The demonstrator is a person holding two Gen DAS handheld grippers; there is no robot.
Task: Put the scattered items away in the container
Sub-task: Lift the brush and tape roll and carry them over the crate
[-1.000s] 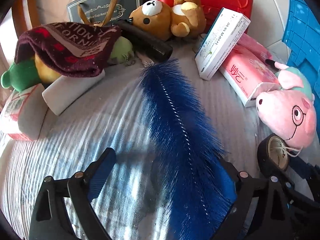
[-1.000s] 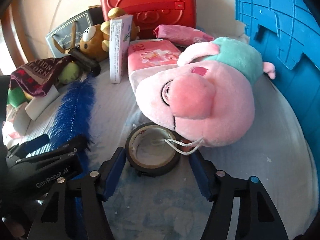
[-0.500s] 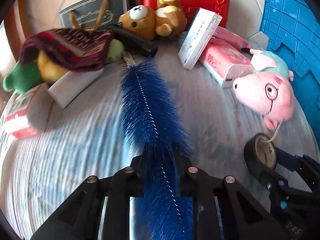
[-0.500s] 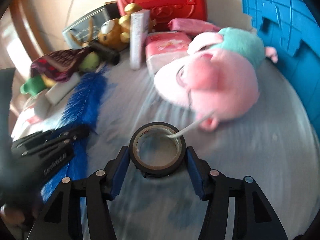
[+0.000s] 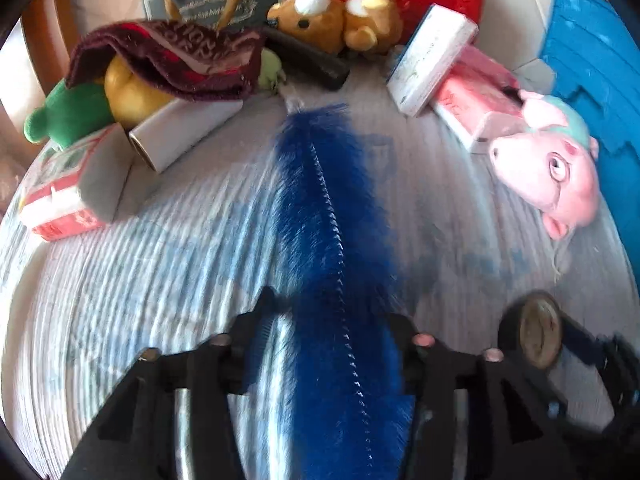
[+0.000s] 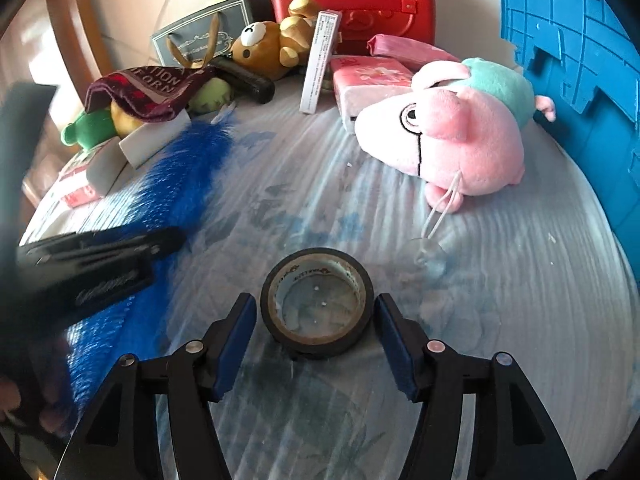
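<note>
A long blue feather duster (image 5: 320, 200) lies on the striped cloth and runs between the fingers of my left gripper (image 5: 330, 312). Its jaws are opening, and bare cloth shows between the left finger and the plume. A black tape roll (image 6: 316, 304) lies flat between the blue pads of my right gripper (image 6: 316, 304). These jaws are opening too, with a thin gap on each side of the roll. The blue plastic crate (image 6: 580, 60) stands at the right edge. The left gripper (image 6: 96, 264) appears in the right wrist view over the duster (image 6: 180, 172).
A pink pig plush (image 6: 452, 148) lies beside the crate. Along the back sit a red case (image 6: 352, 0), a bear plush (image 6: 272, 48), white and pink boxes (image 6: 368, 80), a dark gift bag (image 6: 200, 36), a maroon cloth (image 6: 148, 92) over a green toy, and a carton (image 5: 72, 188).
The left jaws closed on the duster half a second ago and have spread apart again. The right gripper and the tape roll have drawn back from the pig plush, and its pads stand slightly wider.
</note>
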